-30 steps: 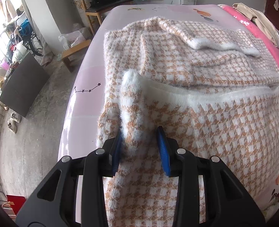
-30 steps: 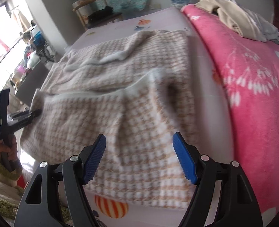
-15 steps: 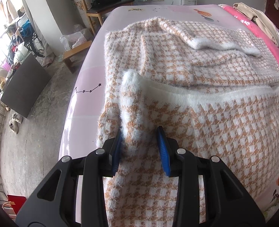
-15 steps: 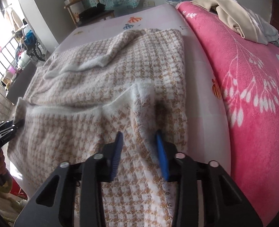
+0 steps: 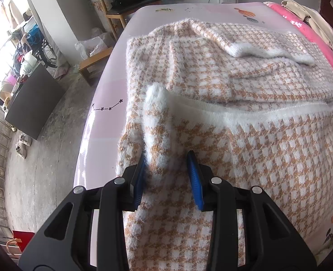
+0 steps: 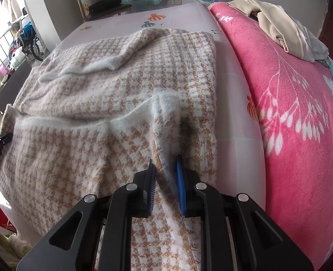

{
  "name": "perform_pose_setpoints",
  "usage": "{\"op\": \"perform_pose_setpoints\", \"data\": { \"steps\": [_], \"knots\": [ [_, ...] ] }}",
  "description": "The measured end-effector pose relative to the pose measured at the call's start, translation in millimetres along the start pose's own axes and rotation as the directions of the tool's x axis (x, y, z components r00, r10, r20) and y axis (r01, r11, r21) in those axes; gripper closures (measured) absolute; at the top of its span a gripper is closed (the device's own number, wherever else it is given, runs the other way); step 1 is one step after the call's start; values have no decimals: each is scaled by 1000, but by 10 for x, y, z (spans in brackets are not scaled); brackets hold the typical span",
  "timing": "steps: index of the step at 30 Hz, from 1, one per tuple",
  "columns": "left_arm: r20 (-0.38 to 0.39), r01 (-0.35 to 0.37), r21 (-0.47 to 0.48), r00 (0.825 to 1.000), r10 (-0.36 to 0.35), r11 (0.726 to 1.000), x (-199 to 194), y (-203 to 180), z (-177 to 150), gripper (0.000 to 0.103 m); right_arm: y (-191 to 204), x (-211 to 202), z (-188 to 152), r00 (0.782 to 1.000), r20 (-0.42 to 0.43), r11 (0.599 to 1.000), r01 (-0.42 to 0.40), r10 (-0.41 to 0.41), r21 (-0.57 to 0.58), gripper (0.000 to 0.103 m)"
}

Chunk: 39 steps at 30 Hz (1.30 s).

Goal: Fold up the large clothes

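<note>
One houndstooth sweater in tan and white lies spread across a bed with a pale pink sheet, its white-trimmed hem folded partway up. Two tools work it: the left tool is clenched on a raised ridge of the hem at one side, and the right tool, its jaws just closing, pinches a bunched fold at the other. Only the right wrist view shows the pink floral blanket and heaped beige clothes; only the left shows the concrete floor. The sweater's near edge is cut off below both tools.
</note>
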State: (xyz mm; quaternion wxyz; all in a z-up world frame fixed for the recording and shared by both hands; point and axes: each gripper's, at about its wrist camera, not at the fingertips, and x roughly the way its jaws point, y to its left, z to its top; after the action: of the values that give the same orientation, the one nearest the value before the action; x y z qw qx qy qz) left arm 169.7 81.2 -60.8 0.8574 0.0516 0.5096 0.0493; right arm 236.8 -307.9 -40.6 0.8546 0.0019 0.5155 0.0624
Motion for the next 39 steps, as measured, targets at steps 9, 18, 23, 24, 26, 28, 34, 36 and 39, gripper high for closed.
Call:
{"op": "perform_pose_setpoints", "data": {
  "steps": [9, 18, 23, 24, 26, 28, 34, 36, 39],
  "knots": [
    [-2, -2, 1, 1000, 2, 1000, 3, -6, -3, 68, 16, 24, 24, 1000, -10, 1000, 16, -16, 0, 86],
    [-2, -2, 2, 1000, 2, 1000, 9, -1, 0, 68, 23, 53, 35, 1000, -12, 1000, 27, -27, -6, 86],
    [14, -1, 6, 1000, 1, 1000, -8, 0, -3, 73, 54, -26, 21, 999, 21, 999, 41, -41, -15, 94],
    [29, -5, 9, 1000, 5, 1000, -35, 5, -20, 84, 55, -62, 19, 999, 31, 999, 43, -42, -12, 95],
    [59, 6, 12, 998, -7, 1000, -107, 42, -50, 91, 50, -183, 8, 997, 60, 999, 41, -40, -5, 95],
    [102, 32, 1, 994, -32, 999, -244, 102, -94, 94, 40, -347, -8, 995, 93, 999, 37, -37, 7, 96],
    [261, 89, -1, 962, -86, 996, -913, 277, -134, 96, 34, -978, 25, 971, 235, 998, 34, -43, 44, 96],
    [296, 105, -4, 950, -99, 995, -1079, 325, -69, 96, 19, -1139, 132, 959, 282, 999, 19, -33, 51, 96],
    [361, 115, 3, 926, -108, 993, -1253, 382, 164, 96, -9, -1285, 415, 935, 353, 1000, 9, -19, 30, 96]
  ]
}}
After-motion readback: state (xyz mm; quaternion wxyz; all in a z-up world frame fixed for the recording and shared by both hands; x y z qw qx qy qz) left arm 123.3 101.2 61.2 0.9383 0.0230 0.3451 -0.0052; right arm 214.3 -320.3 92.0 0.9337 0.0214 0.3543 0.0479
